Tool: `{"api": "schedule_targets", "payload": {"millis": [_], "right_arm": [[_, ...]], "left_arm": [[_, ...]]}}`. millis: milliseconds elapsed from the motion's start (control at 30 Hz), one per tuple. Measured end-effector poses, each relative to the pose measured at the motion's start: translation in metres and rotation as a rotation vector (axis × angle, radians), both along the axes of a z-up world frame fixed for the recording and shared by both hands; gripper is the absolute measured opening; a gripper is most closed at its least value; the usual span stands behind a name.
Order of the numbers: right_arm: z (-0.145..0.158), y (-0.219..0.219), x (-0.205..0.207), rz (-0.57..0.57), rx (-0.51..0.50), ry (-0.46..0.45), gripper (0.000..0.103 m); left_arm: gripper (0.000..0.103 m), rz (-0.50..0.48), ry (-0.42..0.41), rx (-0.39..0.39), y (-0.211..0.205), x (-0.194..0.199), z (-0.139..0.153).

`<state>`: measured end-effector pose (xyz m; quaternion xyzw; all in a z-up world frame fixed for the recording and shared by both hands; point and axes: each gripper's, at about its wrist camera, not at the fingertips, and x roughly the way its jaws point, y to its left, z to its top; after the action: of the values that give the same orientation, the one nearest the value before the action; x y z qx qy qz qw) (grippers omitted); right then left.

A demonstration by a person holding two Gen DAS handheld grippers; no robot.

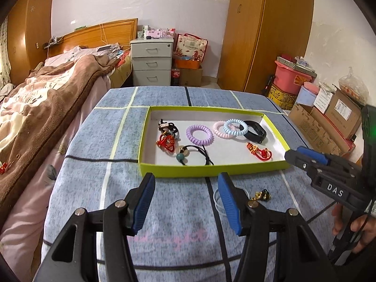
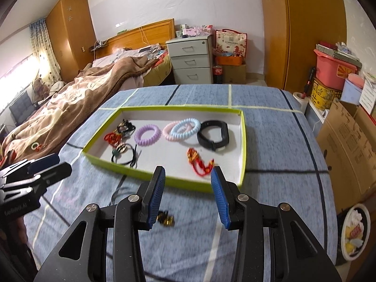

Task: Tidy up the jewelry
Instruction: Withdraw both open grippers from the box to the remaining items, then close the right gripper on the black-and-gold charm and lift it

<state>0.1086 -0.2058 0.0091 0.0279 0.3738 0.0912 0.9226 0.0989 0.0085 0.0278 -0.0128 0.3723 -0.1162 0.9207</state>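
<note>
A lime-green tray [image 1: 211,172] with a white floor lies on the blue checked cloth. Several pieces sit in it: a purple coil tie [image 1: 199,134], a pink one [image 1: 219,129], a light blue one [image 1: 235,127], a black wristband [image 1: 255,131], red knotted bracelets [image 1: 259,153] and a black beaded cord [image 1: 188,156]. Outside, near the tray's front wall, lie a gold trinket [image 1: 262,196] [image 2: 165,219] and a clear ring [image 1: 217,199]. My left gripper [image 1: 186,178] [image 2: 62,162] stands open and empty before the tray. My right gripper [image 2: 188,171] [image 1: 293,152] is open above the cloth, the trinket beneath its left finger.
A bed with a brown blanket [image 1: 47,108] runs along the left of the table. Stacked cardboard boxes [image 1: 333,119] crowd the right side, with a bowl [image 2: 354,230] on the floor. A grey drawer cabinet [image 1: 151,63] stands behind.
</note>
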Motion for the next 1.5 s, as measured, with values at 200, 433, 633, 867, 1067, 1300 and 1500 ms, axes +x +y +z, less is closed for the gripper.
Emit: {"api": "schedule_targets", "payload": {"millis": [200, 433, 633, 867, 1067, 1300, 1500], "right_arm": [[-0.016, -0.005, -0.019, -0.004, 0.021, 0.033, 0.049], [-0.034, 0.01, -0.022, 0.072, 0.023, 0.082, 0.052], [-0.048, 0.031, -0.012, 0.116, -0.076, 0.11, 0.052], [-0.057, 0.029, -0.008, 0.106, -0.082, 0.141, 0.052], [-0.057, 0.03, -0.008, 0.099, -0.111, 0.141, 0.047], [-0.057, 0.03, -0.007, 0.126, -0.156, 0.132, 0.03], [-0.054, 0.01, -0.005, 0.093, -0.063, 0.142, 0.016]], "left_arm": [[0.06, 0.006, 0.031, -0.026, 0.014, -0.015, -0.008], [0.062, 0.041, 0.081, -0.078, 0.031, -0.025, -0.026], [0.062, -0.01, 0.117, -0.159, 0.035, -0.028, -0.033], [0.062, -0.002, 0.141, -0.146, 0.032, -0.024, -0.04], [0.062, 0.008, 0.157, -0.134, 0.028, -0.021, -0.042], [0.062, -0.017, 0.163, -0.131, 0.014, -0.018, -0.041], [0.062, -0.062, 0.171, -0.093, -0.006, -0.017, -0.04]]}}
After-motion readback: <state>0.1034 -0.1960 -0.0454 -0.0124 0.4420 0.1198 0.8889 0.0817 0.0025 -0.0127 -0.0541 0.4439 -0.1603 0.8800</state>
